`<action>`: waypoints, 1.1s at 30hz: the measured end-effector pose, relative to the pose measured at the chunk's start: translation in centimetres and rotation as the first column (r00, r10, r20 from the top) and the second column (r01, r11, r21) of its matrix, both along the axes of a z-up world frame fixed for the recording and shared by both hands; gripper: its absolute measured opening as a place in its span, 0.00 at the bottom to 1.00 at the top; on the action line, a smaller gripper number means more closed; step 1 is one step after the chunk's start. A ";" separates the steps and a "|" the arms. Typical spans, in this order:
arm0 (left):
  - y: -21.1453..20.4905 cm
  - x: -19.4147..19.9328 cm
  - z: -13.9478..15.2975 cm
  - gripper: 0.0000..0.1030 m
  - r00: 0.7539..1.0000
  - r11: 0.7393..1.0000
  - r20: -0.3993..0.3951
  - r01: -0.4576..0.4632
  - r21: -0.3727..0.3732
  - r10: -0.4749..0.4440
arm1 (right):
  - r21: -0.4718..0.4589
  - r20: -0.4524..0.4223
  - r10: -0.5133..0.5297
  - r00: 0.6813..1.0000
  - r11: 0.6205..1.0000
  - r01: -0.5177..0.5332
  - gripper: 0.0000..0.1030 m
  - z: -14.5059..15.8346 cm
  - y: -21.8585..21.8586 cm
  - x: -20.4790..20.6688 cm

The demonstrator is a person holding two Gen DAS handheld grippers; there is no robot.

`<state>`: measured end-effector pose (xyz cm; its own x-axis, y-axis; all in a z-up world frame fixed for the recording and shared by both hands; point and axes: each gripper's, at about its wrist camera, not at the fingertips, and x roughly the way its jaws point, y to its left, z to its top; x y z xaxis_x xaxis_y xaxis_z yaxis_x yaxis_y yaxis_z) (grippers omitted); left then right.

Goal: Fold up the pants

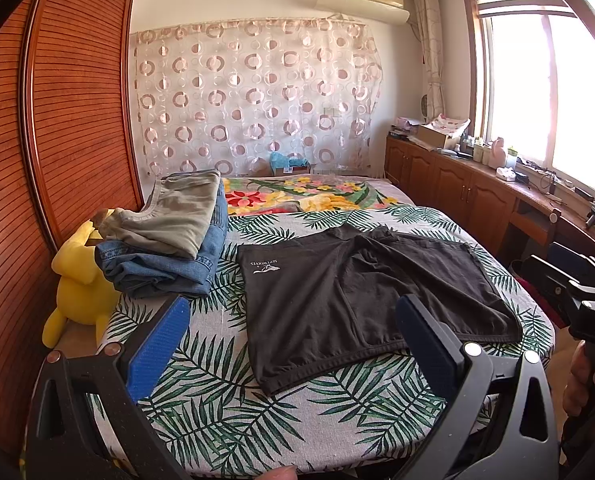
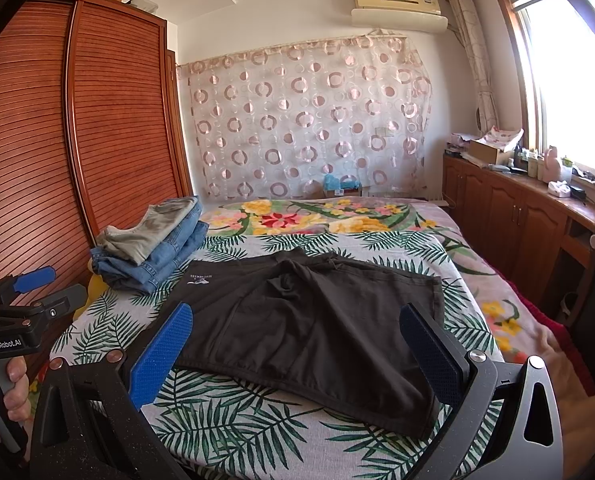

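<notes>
Here, the bed is covered with a leaf-print sheet. The black shorts are spread flat in its middle, not yet folded. A stack of folded trousers is seen beside them. The left gripper and the right gripper are held spread wide, nothing gripped.

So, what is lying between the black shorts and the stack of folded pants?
Nothing: in both views only the bare leaf-print bed cover shows between the black shorts and the stack of folded pants.
</notes>
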<state>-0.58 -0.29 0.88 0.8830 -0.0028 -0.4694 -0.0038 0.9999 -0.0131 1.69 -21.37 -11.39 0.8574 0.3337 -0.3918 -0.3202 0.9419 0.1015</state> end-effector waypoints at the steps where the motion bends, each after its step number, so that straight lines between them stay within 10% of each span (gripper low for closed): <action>1: 0.0 0.0 0.0 1.00 1.000 1.000 0.000 -0.001 0.000 0.001 | -0.001 0.001 0.000 1.000 1.000 0.000 1.00 0.0 0.0 0.0; 33: -0.6 1.0 0.0 1.00 0.999 1.000 -0.048 0.009 -0.008 -0.009 | -0.011 -0.009 -0.007 1.000 1.000 0.007 1.00 -0.6 -0.5 0.6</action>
<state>0.41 -0.89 0.93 0.8595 -0.0145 -0.5109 0.0046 0.9998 -0.0206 2.26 -21.83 -11.98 0.8562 0.3232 -0.4032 -0.3123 0.9453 0.0945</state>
